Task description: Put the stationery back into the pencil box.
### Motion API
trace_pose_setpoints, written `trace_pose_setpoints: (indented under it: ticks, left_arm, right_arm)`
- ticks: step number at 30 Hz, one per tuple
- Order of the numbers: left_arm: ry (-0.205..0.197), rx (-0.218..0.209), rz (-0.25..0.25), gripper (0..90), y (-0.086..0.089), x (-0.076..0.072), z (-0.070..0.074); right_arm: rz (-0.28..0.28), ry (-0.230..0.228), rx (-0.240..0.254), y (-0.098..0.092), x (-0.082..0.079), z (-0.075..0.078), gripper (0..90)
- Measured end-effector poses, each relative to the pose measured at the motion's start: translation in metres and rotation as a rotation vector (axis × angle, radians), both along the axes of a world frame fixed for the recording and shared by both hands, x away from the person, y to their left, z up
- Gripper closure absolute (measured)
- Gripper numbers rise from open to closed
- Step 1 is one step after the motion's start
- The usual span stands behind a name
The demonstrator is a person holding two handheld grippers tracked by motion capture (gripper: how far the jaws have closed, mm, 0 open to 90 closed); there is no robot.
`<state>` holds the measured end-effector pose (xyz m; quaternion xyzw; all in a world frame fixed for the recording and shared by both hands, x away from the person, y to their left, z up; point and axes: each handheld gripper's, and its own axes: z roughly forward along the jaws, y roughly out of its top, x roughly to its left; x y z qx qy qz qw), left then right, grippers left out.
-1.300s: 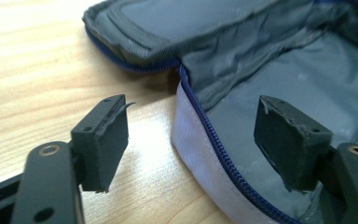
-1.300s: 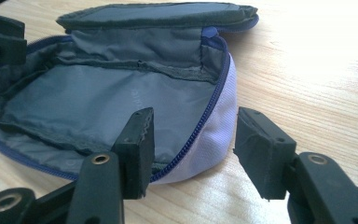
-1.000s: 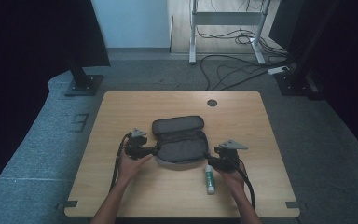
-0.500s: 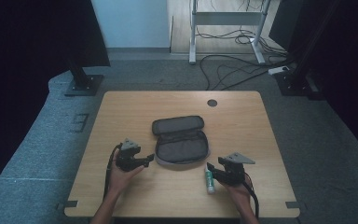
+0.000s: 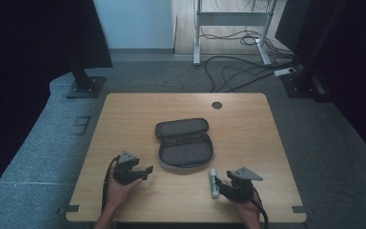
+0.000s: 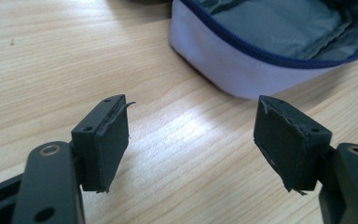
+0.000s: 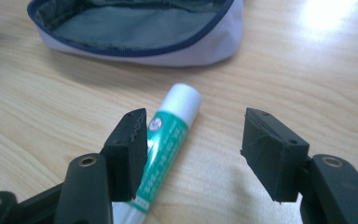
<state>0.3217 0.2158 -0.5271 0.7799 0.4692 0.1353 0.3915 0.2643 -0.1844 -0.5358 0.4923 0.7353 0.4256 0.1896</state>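
- Glue stick (image 7: 168, 140) lies flat on the table (image 5: 248, 124), just right of the open pouch (image 5: 185, 151) at its near corner.
- My right gripper (image 7: 191, 149) is wide open and empty, its left jaw beside the tube; I judge a pickup is next, needing a shift left to straddle it.
- My left gripper (image 6: 191, 140) is wide open, empty, near the pouch's left.
- Near table edge is close; bare wood lies far and right.

Looking down and forward from high above the near edge of the table (image 5: 248, 119), taking in the open pouch (image 5: 185, 149) at its middle. Riding low and close on each gripper, aimed toward that pouch (image 6: 270, 42) (image 7: 140, 28) from left and right. Shared by all: pouch and tabletop.
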Motion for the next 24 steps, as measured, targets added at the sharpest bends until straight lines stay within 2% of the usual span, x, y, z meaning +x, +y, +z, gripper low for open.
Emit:
trace_pose_setpoints:
  ticks: [3, 10, 19, 24]
  left_arm:
    - [-0.005, 0.010, 0.002, 27.0, 0.002, -0.002, -0.001]
    - [0.003, 0.003, 0.028, 27.1, 0.013, -0.007, -0.005]
    - [0.005, -0.004, 0.040, 27.1, 0.018, -0.007, -0.006]
    - [0.009, 0.000, 0.037, 27.1, 0.018, -0.006, -0.007]
  right_arm:
    - [0.000, 0.002, -0.004, 0.000, -0.001, -0.002, 39.8]
    - [0.011, 0.004, -0.019, 0.007, -0.003, -0.004, 40.1]
    - [0.026, 0.010, -0.022, 0.014, -0.003, -0.007, 40.3]
    - [0.026, 0.036, -0.036, 0.017, 0.000, -0.012, 41.9]
